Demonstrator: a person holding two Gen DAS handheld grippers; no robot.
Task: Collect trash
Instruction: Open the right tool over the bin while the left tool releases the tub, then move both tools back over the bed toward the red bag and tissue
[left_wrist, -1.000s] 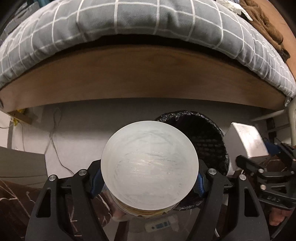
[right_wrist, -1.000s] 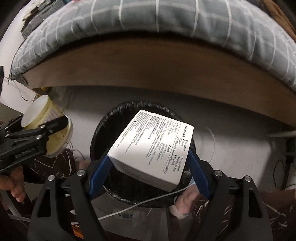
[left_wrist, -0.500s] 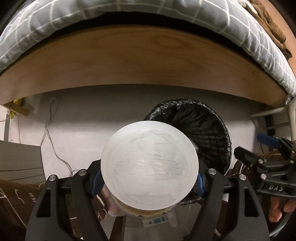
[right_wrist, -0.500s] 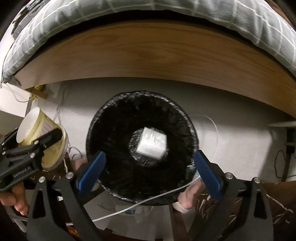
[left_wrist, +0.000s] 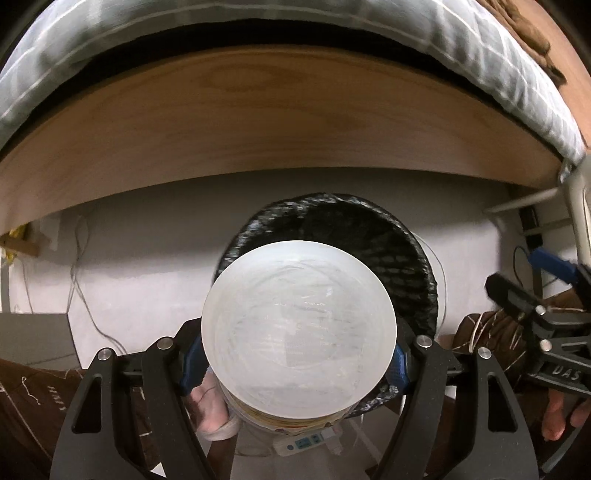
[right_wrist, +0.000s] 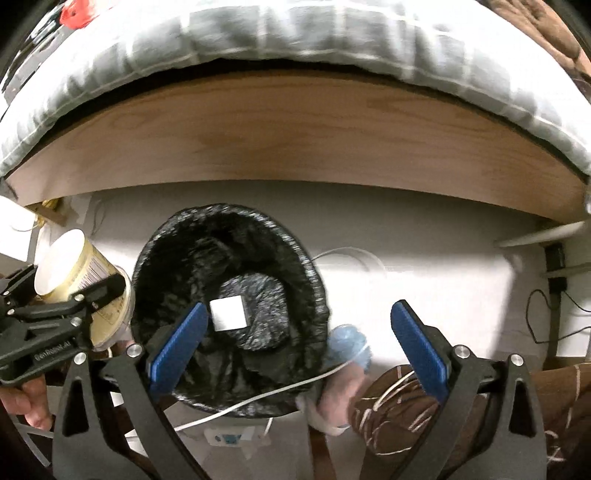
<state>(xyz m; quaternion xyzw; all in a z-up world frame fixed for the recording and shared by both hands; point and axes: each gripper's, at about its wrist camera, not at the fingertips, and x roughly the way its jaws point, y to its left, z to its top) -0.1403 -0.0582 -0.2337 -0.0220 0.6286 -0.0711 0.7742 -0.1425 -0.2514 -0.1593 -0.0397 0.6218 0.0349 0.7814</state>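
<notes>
**Two grippers at the bin, one load left**

One broad wooden bed frame (right_wrist: 295, 133) with a grey checked quilt (right_wrist: 280, 40) filled the top of both views, and the pale floor (right_wrist: 424, 236) lay below it. On that floor stood the black-lined bin (right_wrist: 229, 306), mouth upward, so anything let go above it would fall in. A white box (right_wrist: 229, 313) lay at the bottom of the liner.

Right of the bin's centre, the right gripper (right_wrist: 299, 345) pointed steeply down, its blue pads spread as wide as they go with nothing between them; it looked done with its share.

At the bin's near rim in the left wrist view, the left gripper (left_wrist: 295, 360) clamped a round yellowish tub (left_wrist: 299, 328) by its sides, white end toward the camera. Judging by that position, the tub was being brought over the opening for release. It was only partly above the mouth, so a drop now might catch the rim.
</notes>
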